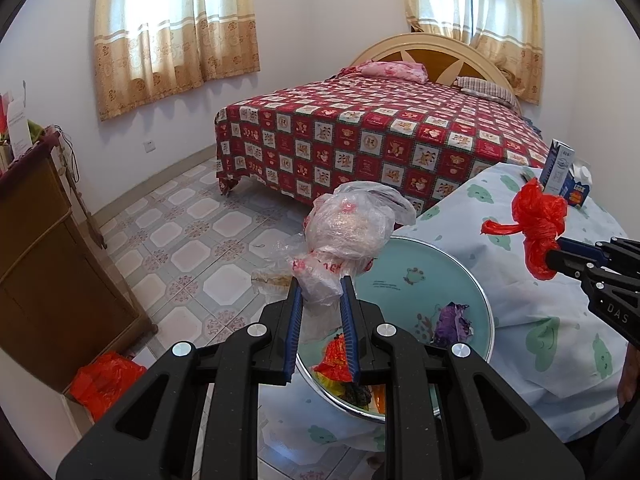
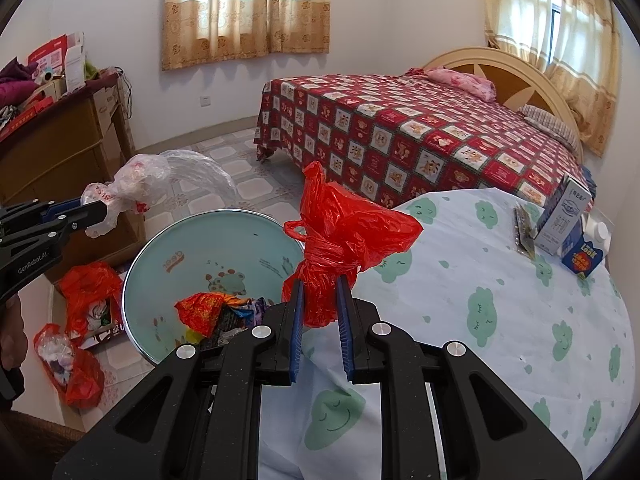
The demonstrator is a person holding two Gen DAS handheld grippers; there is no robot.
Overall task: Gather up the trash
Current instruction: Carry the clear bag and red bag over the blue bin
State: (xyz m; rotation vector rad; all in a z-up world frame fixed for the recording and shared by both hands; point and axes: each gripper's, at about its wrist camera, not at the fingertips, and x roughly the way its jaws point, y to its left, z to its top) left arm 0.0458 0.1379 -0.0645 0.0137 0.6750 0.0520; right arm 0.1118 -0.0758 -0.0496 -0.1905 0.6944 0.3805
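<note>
Open tiled floor [image 1: 192, 232] lies left of the basin [image 1: 440, 276] (table [image 2: 480, 280] crowds its right)

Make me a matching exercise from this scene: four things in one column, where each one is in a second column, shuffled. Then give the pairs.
Things:
1. clear bag
2. red bag
3. purple wrapper
4. carton

Places:
A. standing on the tablecloth
B. lying in the basin
C. gripped by the left gripper
D. gripped by the right gripper

Pairs: 1-C, 2-D, 3-B, 4-A
</note>
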